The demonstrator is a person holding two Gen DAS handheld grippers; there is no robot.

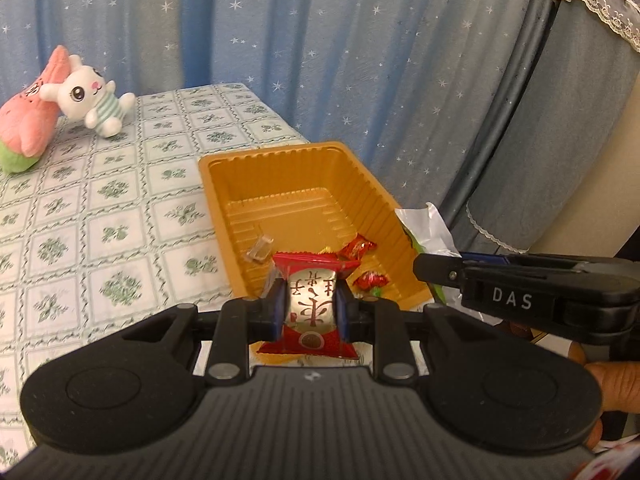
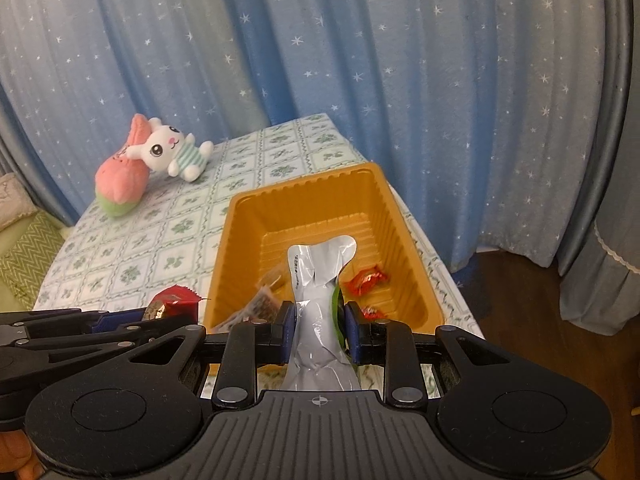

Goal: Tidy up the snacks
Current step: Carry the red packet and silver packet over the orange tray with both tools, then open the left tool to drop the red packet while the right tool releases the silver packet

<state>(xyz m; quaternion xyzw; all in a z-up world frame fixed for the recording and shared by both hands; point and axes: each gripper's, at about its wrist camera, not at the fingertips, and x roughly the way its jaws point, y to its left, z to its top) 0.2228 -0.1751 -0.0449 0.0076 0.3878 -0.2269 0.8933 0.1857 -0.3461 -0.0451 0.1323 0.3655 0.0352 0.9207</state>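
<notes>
hidden/unclear: lower end of the silver pouch (image 2: 320, 344) runs under the gripper body; a green edge shows on its right side, print unreadable. a clear-wrapped item (image 2: 262, 306) in the tray's near left corner is blurred, contents not identifiable.

left gripper (image 1: 310, 306): fingers clamped on a red-and-white snack packet (image 1: 310, 304), held over the near edge of the orange tray (image 1: 280, 160). right gripper (image 2: 318, 328): fingers clamped on the silver pouch, above the tray's near end.

in tray: two small red-wrapped candies (image 2: 366, 280) at the right side, plus a small clear piece (image 1: 260, 250).

surroundings: rabbit plush (image 1: 90, 100) leaning on a pink plush (image 1: 28, 120) at the far left of the table. floral checked tablecloth (image 1: 120, 208); blue star-print curtain (image 1: 320, 40) behind.
</notes>
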